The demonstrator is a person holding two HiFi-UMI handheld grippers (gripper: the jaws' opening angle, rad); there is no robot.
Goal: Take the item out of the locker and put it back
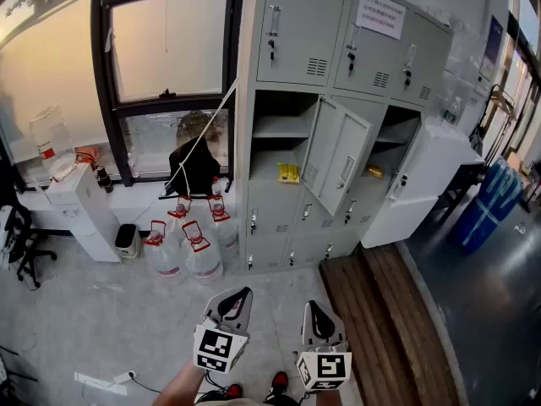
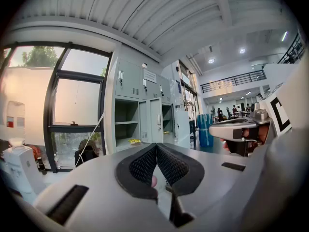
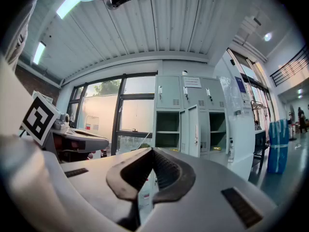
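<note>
Two grippers, head view: left gripper [image 1: 243,294] and right gripper [image 1: 314,308] well apart from grey metal locker [image 1: 297,24]; flat yellow packet [image 1: 288,172] on open compartment's shelf | left gripper view: jaws together, empty | right gripper view: jaws together, empty

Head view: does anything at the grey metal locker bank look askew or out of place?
On the grey metal locker bank, two middle-row doors hang open, one compartment holding a small yellow item; a thin white cord slants from its left edge down across the black-framed window. Nothing spilled.
</note>
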